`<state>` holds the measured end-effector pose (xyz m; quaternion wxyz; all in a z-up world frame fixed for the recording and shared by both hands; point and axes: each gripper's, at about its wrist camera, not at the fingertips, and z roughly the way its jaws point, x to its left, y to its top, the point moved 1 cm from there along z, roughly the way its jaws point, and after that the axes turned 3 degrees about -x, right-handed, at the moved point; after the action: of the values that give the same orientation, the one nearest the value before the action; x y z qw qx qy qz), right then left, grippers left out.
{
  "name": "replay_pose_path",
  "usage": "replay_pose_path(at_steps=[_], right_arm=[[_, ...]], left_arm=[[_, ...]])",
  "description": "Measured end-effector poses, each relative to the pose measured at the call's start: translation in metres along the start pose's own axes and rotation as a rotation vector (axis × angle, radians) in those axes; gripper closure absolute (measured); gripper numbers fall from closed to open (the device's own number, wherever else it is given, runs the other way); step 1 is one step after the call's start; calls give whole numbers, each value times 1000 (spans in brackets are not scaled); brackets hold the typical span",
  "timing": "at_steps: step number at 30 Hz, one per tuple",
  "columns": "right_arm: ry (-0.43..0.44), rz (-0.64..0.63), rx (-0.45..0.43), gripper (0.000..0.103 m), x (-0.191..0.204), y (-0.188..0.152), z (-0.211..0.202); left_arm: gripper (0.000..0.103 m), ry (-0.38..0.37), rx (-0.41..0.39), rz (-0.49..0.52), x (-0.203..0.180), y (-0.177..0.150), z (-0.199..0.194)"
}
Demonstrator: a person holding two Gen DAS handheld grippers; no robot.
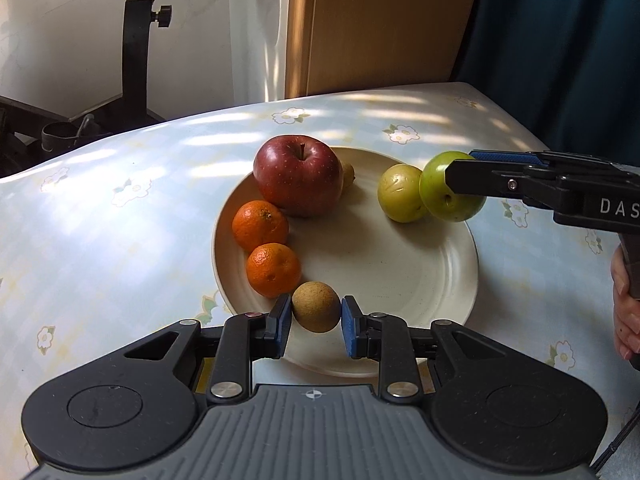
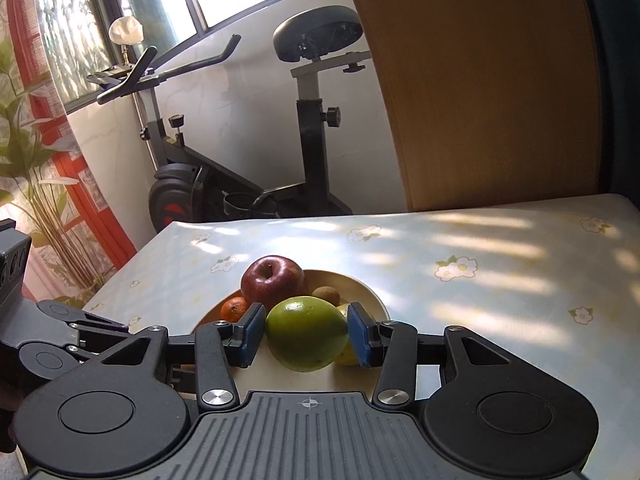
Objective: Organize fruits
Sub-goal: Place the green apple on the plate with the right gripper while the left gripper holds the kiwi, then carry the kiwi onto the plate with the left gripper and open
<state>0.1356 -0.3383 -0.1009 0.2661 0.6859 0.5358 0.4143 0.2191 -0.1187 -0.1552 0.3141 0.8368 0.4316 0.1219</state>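
Note:
A cream plate (image 1: 400,272) holds a red apple (image 1: 298,176), two oranges (image 1: 260,226) (image 1: 274,270), a yellow-green fruit (image 1: 400,192) and a small brown fruit (image 1: 348,174) half hidden behind the apple. My left gripper (image 1: 316,322) is shut on another small brown fruit (image 1: 316,312) at the plate's near rim, beside the nearer orange. My right gripper (image 2: 306,334) is shut on a green fruit (image 2: 306,334). That green fruit (image 1: 450,192) hangs over the plate's far right rim, against the yellow-green one.
The table wears a pale flowered cloth (image 1: 120,220). An exercise bike (image 2: 240,152) stands beyond its far left edge and a wooden panel (image 2: 480,100) behind it. A person's hand (image 1: 626,312) holds the right gripper's handle at the right edge.

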Motion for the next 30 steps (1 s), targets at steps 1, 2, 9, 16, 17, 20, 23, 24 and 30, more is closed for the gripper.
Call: replay_pose_path(at_steps=[1, 2, 9, 16, 17, 20, 23, 24, 30], right_arm=[[-1, -14, -3, 61, 0, 4, 5], [-7, -29, -4, 61, 0, 8, 10], [-51, -106, 20, 61, -2, 23, 48], [-52, -166, 52, 61, 3, 23, 66], [-52, -177, 60, 61, 4, 23, 67], [-64, -215, 80, 63, 8, 23, 71], [-73, -218, 87, 65, 9, 22, 72], [-74, -210, 89, 65, 8, 22, 72], [-87, -182, 92, 66, 3, 16, 66]], left_arm=[[75, -1, 3, -3, 1, 0, 1], [75, -1, 6, -5, 1, 0, 2], [75, 9, 12, -14, 4, 2, 8], [75, -5, 16, -7, 1, 4, 10], [75, -5, 17, -5, 1, 4, 10], [75, -3, 26, -5, 3, 3, 11], [75, 6, 39, -10, 5, 2, 13], [75, 12, 41, -11, 6, 1, 13], [75, 18, 36, -13, 6, 1, 11]])
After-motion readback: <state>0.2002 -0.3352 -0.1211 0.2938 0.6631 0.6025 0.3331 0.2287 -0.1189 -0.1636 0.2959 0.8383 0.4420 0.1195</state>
